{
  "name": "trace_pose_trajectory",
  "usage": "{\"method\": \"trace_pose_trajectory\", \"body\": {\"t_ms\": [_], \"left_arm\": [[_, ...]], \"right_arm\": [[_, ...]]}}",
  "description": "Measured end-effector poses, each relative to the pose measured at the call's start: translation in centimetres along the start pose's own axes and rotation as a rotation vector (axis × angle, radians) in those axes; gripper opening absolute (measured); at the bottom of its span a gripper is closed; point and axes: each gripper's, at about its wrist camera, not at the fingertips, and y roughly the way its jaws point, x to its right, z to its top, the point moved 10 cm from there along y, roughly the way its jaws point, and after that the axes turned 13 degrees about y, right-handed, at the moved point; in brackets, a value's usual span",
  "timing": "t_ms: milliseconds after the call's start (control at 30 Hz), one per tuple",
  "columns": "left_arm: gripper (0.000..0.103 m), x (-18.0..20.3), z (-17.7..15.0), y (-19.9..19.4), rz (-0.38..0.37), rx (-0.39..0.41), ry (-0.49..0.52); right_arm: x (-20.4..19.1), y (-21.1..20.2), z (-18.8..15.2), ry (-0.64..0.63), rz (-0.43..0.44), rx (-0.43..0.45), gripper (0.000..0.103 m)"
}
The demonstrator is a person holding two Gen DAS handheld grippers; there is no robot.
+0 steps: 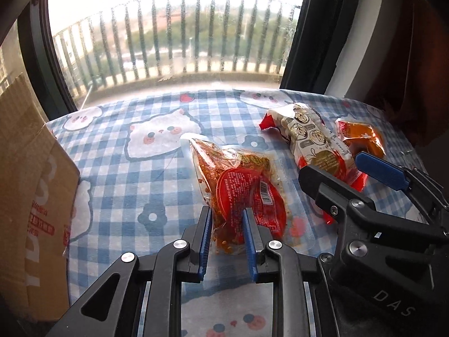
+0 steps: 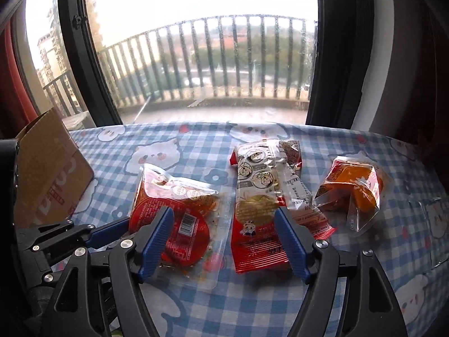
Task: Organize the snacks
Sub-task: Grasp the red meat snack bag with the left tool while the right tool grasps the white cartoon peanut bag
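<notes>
Three snack packs lie on the blue checked tablecloth (image 1: 134,185). A clear bag with a red round label (image 1: 241,185) lies in the middle; it also shows in the right wrist view (image 2: 174,213). My left gripper (image 1: 226,224) has its jaws on either side of this bag's near end, narrowly apart. A long white-and-red pack (image 2: 261,196) lies to its right; my right gripper (image 2: 224,224) is wide open over its near end. It also shows in the left wrist view (image 1: 311,143). A small orange pack (image 2: 353,191) lies furthest right.
A cardboard box (image 1: 31,185) stands at the table's left edge, also in the right wrist view (image 2: 47,168). A window with a balcony railing (image 2: 213,64) runs behind the table. The right gripper's body (image 1: 373,210) sits close beside the left gripper.
</notes>
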Motion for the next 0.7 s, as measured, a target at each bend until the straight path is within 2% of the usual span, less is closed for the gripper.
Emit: {"method": "trace_pose_trajectory", "body": {"t_ms": [133, 333, 400, 467, 533, 633, 667, 700], "left_arm": [[0.020, -0.5, 0.7, 1.4, -0.017, -0.015, -0.018], [0.020, -0.3, 1.4, 2.5, -0.025, -0.017, -0.018], [0.020, 0.0, 1.5, 2.6, -0.024, -0.015, -0.011], [0.020, 0.3, 1.5, 2.6, -0.026, -0.012, -0.009], [0.020, 0.3, 1.4, 2.5, -0.024, -0.010, -0.008], [0.020, 0.3, 1.2, 2.3, -0.027, -0.013, -0.008], [0.020, 0.6, 1.1, 2.2, -0.026, -0.014, -0.006], [0.020, 0.7, 1.0, 2.0, -0.027, -0.014, -0.002]], "right_arm": [[1.2, 1.4, 1.0, -0.003, -0.072, 0.016, 0.079], [3.4, 4.0, 1.3, 0.039, -0.136, -0.012, 0.079], [4.1, 4.6, 1.4, 0.034, -0.173, -0.009, 0.082], [4.2, 4.9, 1.3, 0.033, -0.166, -0.003, 0.087], [4.2, 4.9, 1.2, 0.024, -0.171, -0.004, 0.087], [4.3, 4.7, 1.2, 0.040, -0.134, -0.002, 0.086], [4.3, 4.5, 1.1, 0.052, -0.117, 0.002, 0.084], [4.2, 4.3, 1.1, 0.057, -0.111, 0.004, 0.077]]}}
